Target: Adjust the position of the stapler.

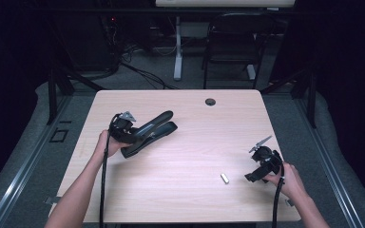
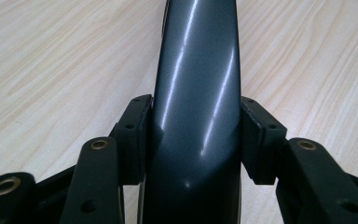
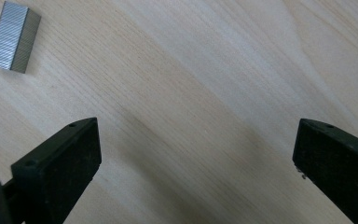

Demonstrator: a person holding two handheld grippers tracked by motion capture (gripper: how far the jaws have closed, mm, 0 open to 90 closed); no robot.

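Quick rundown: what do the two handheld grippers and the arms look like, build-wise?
Both grippers, left gripper and right gripper, are black, each with a grey three-cornered plate on top and a black cable trailing back. Jaw arms carry brass-coloured pivot bushings and flat black pads. Forearms are bare, no sleeves.

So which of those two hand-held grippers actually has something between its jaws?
The left hand-held gripper: its pads close on the dark stapler. The right hand-held gripper stands open over bare table, near the staple strip.
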